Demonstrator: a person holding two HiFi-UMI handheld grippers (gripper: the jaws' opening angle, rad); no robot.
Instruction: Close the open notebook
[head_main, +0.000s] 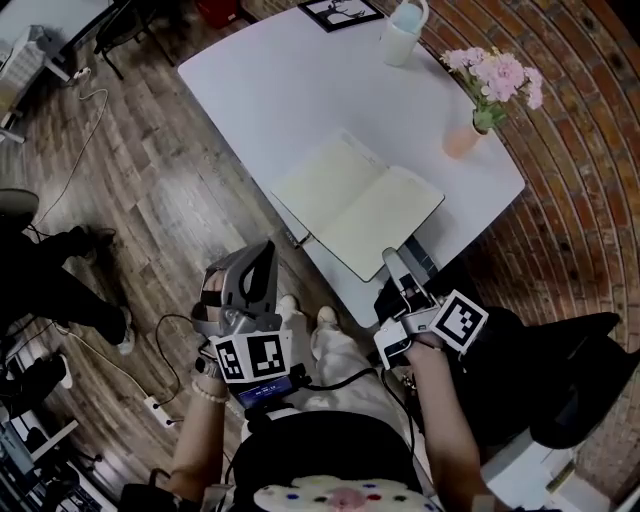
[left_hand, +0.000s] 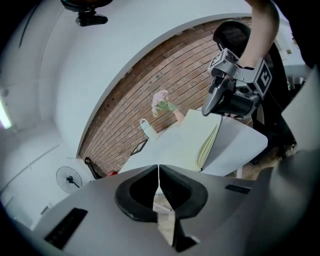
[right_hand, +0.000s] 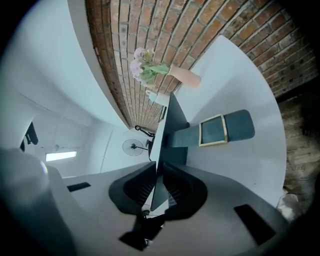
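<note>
Nearest, low in the frame, the left tongs (head_main: 265, 255) are clamped shut on nothing, off the tabletop (head_main: 270, 90). To their right, the right tongs (head_main: 393, 260) pinch the near edge of the notebook (head_main: 355, 205), which lies open at mid-frame.

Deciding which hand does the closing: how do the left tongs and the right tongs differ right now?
The left tongs are shut on nothing; the right tongs are shut on the cover of the notebook. The left tongs hang off the white table, over the wooden floor; the right tongs sit at the notebook's near corner. Both face the notebook.
</note>
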